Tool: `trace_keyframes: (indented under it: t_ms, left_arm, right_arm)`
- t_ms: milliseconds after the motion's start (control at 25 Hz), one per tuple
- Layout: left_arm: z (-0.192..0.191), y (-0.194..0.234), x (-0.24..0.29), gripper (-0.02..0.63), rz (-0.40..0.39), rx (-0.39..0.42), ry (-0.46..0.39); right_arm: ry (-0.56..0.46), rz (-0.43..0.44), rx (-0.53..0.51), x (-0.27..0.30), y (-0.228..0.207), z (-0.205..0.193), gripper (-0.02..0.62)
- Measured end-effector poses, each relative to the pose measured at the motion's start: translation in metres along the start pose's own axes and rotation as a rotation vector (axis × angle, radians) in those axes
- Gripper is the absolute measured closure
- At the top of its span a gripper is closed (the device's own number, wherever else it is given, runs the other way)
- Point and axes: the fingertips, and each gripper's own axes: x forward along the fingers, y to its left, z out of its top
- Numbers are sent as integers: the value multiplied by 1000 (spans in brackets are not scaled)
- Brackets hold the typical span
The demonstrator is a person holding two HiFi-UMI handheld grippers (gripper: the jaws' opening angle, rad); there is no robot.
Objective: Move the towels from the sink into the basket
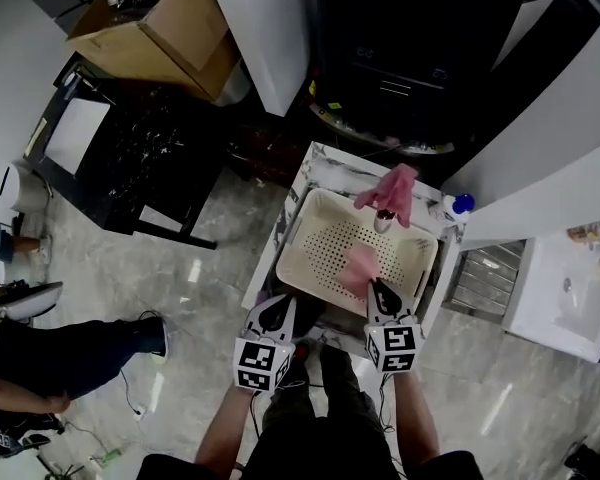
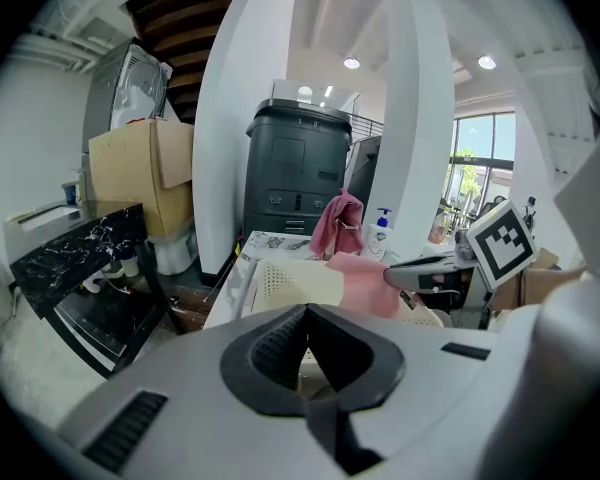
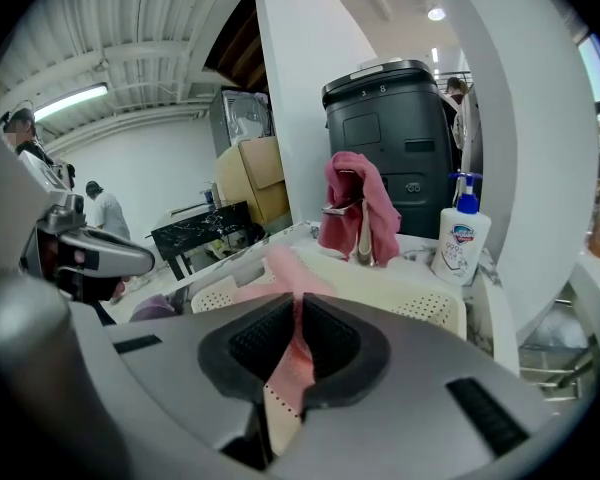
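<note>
The dark grey cabinet [image 3: 395, 128] fills the space far ahead of my jaws, behind everything else. Between it and me lies the marble counter [image 1: 315, 163], and on that counter sits the cream perforated basket [image 1: 325, 238], directly in front of both my tips.

My right gripper [image 3: 298, 303] is clenched on the light pink towel [image 3: 290, 268]. The cloth is pinched flat between my pads and spills out past the tips, over the holed floor of the basket (whether its far end touches that floor I cannot tell). From above, this towel hangs inside the basket's outline, toward its near right part.

My left gripper [image 2: 307, 313] is closed on nothing, its tips meeting. It hangs at the basket's near left corner, just beside the rim, with my right gripper off to its right.

Beyond the basket's far rim, ahead of my right jaws, a darker pink towel [image 3: 355, 203] is draped over the faucet [image 3: 363, 238], well apart from either pair of pads.

Smallest, just to the right of that faucet, stands a white soap bottle [image 3: 458, 233] with a blue pump.
</note>
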Motion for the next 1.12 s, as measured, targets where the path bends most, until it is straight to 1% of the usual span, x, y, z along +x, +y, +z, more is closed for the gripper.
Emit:
trace_keyframes:
  t_ms: [160,240,320,360,760,1120]
  left_arm:
    - [1,-1,3,598,1,-3,2]
    - [-1,0,3,598,6,-5,8]
    - [-4,1,2,598,11,-8,14]
    - [-5,1,2,598,13,-10,15]
    - [-7,1,-3,598,20,-15,6]
    - [11,4,-24,598,18,5,-40]
  right_arm:
    - [1,36,11,5,4,-3,536]
    - [10,57,15,7,7,-5,461]
    - [18,67,16,9,8,-8,428]
    - [19,69,17,9,8,-9,422]
    - [4,78,9,8,11,-4,417]
    - [-56,43,0,-12,18,23,420]
